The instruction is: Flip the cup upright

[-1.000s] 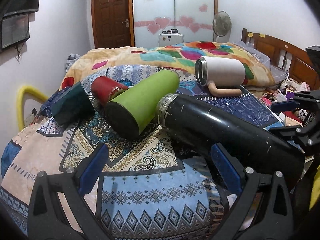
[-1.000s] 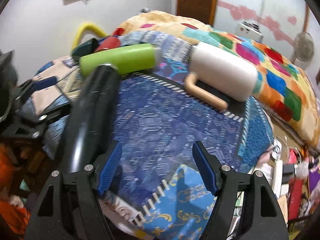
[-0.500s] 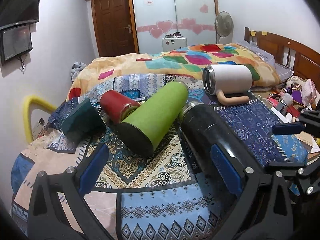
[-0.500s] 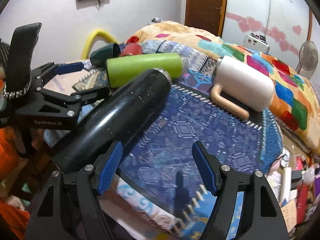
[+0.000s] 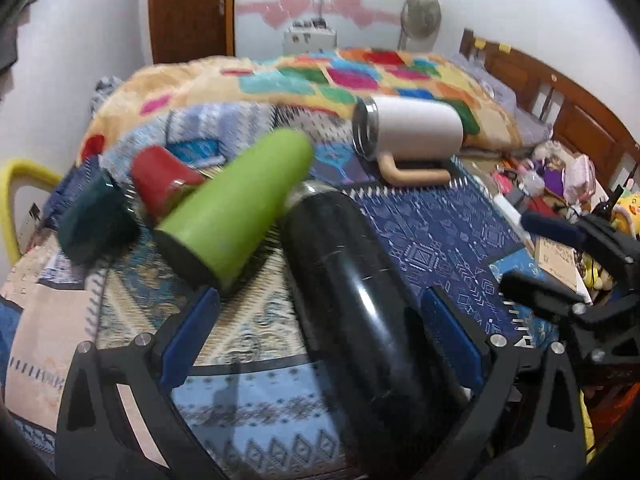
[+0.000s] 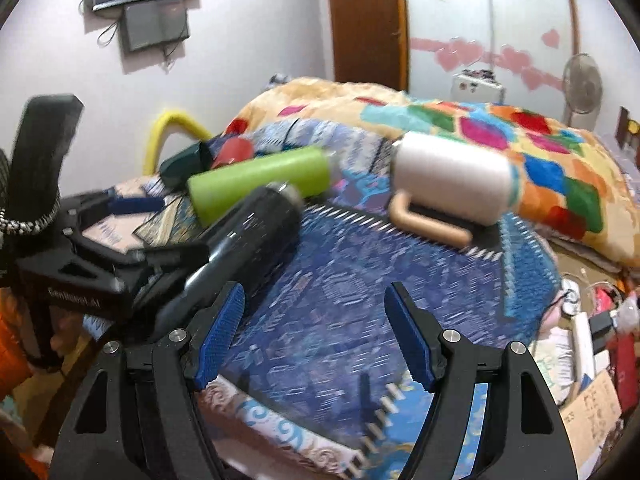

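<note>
A long black flask (image 5: 360, 304) lies on its side on the patterned bed cover, and also shows in the right wrist view (image 6: 240, 240). My left gripper (image 5: 320, 336) is open, its blue pads on either side of the flask's near end. My right gripper (image 6: 316, 336) is open and empty over the blue cover, to the right of the flask. Beside the flask lie a green flask (image 5: 236, 204), a red cup (image 5: 160, 180), a dark teal cup (image 5: 96, 220) and a white mug with a tan handle (image 5: 412, 128).
A colourful quilt (image 5: 320, 76) is heaped at the back of the bed. A wooden headboard (image 5: 560, 104) and clutter (image 5: 560, 176) stand at the right. A yellow hoop (image 5: 16, 184) rises at the left edge.
My left gripper has moved right and forward so that the black flask now lies between its pads. My right gripper has drawn back to the right, away from the flask.
</note>
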A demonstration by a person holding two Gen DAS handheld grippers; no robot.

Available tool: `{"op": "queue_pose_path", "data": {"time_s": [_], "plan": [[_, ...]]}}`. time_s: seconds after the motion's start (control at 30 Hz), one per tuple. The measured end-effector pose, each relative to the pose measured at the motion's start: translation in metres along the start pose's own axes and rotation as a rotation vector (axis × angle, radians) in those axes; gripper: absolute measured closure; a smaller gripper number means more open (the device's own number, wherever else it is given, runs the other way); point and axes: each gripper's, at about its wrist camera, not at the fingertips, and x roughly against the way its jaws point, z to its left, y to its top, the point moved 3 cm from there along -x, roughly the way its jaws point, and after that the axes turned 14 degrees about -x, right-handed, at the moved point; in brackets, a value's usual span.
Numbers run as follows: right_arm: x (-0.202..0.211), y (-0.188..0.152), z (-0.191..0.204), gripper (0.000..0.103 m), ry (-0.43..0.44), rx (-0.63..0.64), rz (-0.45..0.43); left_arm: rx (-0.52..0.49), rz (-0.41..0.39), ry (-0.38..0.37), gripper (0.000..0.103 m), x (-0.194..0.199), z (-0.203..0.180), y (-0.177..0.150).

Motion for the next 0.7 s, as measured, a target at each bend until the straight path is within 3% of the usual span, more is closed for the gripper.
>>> {"op": "queue_pose_path", "data": {"time_s": [0.1,0.4,0.57,0.7], "plan": [[0.006,0.005,-0.005,0.033,-0.011,-0.004,-0.037,-0.015,0.061,-0.024,0.016,-0.015,-0.009,0.005],[0.010,0.011,-0.012,0.026,0.025,-0.004,-0.107,0.033,0.179,-0.124,0.027,-0.039,-0.002,0.008],[0.011,0.009,-0.013,0.026,0.051,-0.009,-0.118,0.022,0.198,-0.118,0.030,-0.040,0.000,0.012],[0.017,0.006,-0.014,0.021,0.053,-0.003,-0.132,-0.001,0.161,-0.074,0.037,-0.026,0.001,0.015]]}}
